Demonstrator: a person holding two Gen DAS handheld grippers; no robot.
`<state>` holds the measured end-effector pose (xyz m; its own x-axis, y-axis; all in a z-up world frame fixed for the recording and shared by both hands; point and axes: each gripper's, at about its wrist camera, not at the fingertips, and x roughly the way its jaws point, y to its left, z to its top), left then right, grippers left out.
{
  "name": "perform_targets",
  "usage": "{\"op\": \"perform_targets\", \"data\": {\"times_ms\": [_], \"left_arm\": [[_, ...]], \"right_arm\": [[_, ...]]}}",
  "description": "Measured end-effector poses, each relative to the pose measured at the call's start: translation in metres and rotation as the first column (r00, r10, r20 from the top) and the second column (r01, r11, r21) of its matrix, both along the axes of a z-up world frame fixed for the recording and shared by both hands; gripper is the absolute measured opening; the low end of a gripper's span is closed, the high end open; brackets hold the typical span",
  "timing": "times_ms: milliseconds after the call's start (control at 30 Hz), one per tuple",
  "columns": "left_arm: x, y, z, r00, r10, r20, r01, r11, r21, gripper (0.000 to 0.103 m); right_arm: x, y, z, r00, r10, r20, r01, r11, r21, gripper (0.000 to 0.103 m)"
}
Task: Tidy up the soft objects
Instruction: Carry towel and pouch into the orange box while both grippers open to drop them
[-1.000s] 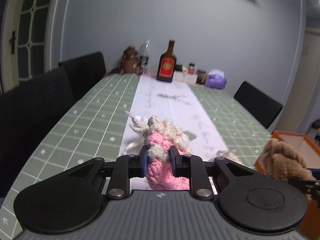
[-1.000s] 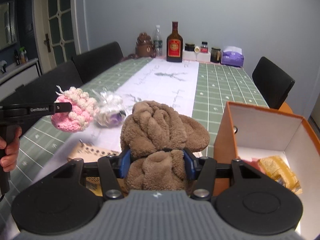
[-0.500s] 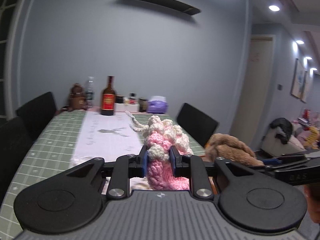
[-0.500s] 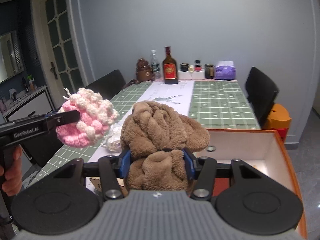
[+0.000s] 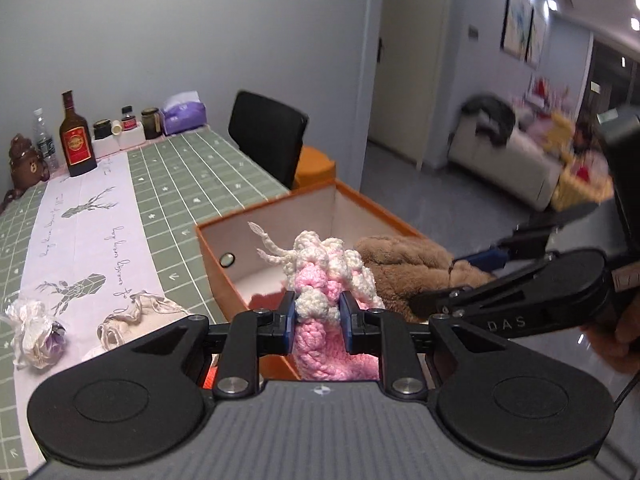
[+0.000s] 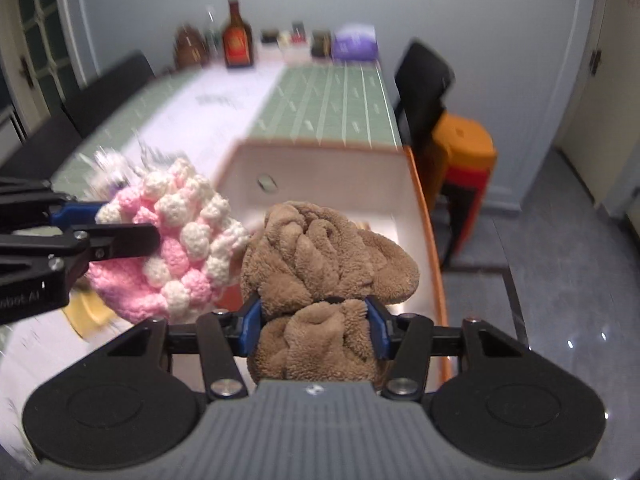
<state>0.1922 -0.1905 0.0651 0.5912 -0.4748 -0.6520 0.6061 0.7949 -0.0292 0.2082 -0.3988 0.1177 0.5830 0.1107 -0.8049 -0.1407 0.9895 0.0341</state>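
Left tongs [image 5: 318, 318] clamped on pink-and-white crochet piece [image 5: 326, 280], held above near edge of orange box [image 5: 280, 208]. Right tongs [image 6: 314, 326] clamped on brown plush item [image 6: 320, 248], held over box interior. Both items side by side, touching. Two small pouches [image 5: 34, 330] lying on surface [image 5: 192, 176].

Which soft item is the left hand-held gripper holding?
The pink-and-white crochet piece, clamped in the left hand-held gripper. The brown plush is in the right hand-held gripper.
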Motion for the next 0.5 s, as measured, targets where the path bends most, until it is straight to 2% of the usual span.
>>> {"op": "perform_targets", "data": {"times_ms": [100, 200, 367, 500], "left_arm": [[0.001, -0.021, -0.014, 0.998, -0.040, -0.040, 0.043, 0.997, 0.068, 0.025], [0.001, -0.035, -0.026, 0.998, -0.053, -0.042, 0.059, 0.988, 0.142, 0.025], [0.000, -0.048, -0.044, 0.991, -0.094, -0.093, 0.112, 0.970, 0.214, 0.025], [0.005, -0.056, -0.055, 0.985, -0.111, -0.131, 0.140, 0.959, 0.246, 0.026]], "right_arm": [[0.013, -0.007, -0.019, 0.999, 0.019, -0.049, -0.021, 0.999, -0.050, 0.053], [0.025, -0.008, -0.034, 0.992, 0.059, -0.108, -0.066, 0.996, -0.064, 0.053], [0.042, -0.007, -0.059, 0.972, 0.103, -0.211, -0.119, 0.991, -0.064, 0.053], [0.046, 0.000, -0.071, 0.956, 0.152, -0.249, -0.186, 0.976, -0.116, 0.053]]}}
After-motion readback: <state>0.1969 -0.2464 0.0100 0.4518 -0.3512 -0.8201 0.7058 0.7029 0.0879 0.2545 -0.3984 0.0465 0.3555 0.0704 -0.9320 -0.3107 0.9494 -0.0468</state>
